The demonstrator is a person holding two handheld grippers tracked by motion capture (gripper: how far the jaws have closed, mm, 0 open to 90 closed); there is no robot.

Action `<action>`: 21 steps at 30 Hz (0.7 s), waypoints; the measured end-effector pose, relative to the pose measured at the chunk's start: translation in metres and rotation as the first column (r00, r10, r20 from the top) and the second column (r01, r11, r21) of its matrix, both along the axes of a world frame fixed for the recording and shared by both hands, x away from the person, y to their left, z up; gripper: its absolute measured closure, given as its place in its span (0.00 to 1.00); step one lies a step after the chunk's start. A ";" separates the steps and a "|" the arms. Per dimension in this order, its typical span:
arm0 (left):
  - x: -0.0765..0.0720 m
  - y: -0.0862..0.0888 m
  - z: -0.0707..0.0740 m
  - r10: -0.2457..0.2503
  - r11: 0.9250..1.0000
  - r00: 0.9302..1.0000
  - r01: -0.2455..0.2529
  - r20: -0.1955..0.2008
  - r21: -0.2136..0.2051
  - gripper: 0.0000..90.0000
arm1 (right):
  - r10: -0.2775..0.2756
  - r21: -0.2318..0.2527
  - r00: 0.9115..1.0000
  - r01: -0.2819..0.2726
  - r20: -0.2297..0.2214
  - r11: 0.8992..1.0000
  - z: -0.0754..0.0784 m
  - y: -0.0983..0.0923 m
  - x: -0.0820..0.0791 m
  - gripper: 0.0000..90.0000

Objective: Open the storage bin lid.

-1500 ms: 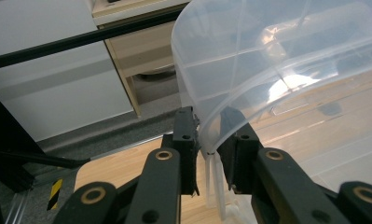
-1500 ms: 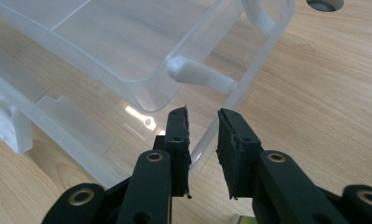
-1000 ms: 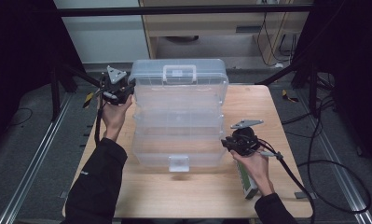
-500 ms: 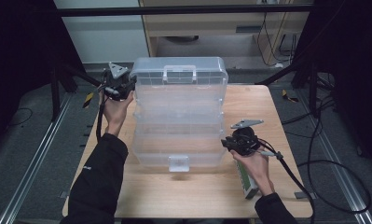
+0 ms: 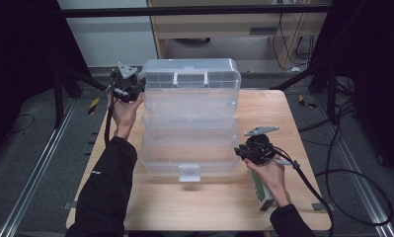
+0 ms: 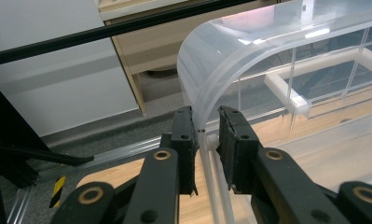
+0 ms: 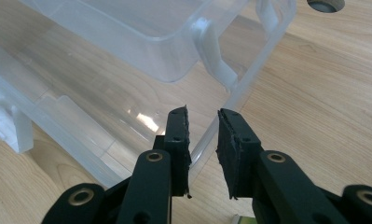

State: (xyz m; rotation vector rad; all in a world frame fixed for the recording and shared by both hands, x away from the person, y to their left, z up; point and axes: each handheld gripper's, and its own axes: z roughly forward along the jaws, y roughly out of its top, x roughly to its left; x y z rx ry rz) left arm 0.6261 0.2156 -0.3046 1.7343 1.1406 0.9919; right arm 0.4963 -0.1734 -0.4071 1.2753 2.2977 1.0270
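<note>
A: Starting at the left, what does the left gripper have?

B: It sits at the far left corner of the large clear plastic organiser case with a carry handle. In the left gripper view the two black jaws stand narrow with the lid's curved edge between them; whether the pads actually press on it cannot be told.

A: And the case itself?

B: It lies open in the middle of the light wooden table, lid raised at the far side, a white latch tab at the near edge.

A: The right gripper?

B: At the case's near right corner, jaws narrow too, straddling the clear rim; contact is unclear.

A: Any writing?

B: A green-and-white box lies under the right hand; its print is too small to read.
</note>
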 end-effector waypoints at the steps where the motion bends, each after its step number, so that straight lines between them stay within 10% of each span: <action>1: 0.001 0.000 0.000 0.000 1.000 1.000 0.000 0.001 -0.001 0.84 | 0.000 0.000 1.000 0.000 0.000 1.000 0.000 0.000 0.000 0.82; 21: 0.027 -0.003 -0.003 0.026 0.999 0.999 -0.027 -0.033 -0.020 0.84 | -0.002 0.002 1.000 0.002 -0.003 1.000 0.000 0.000 0.000 0.82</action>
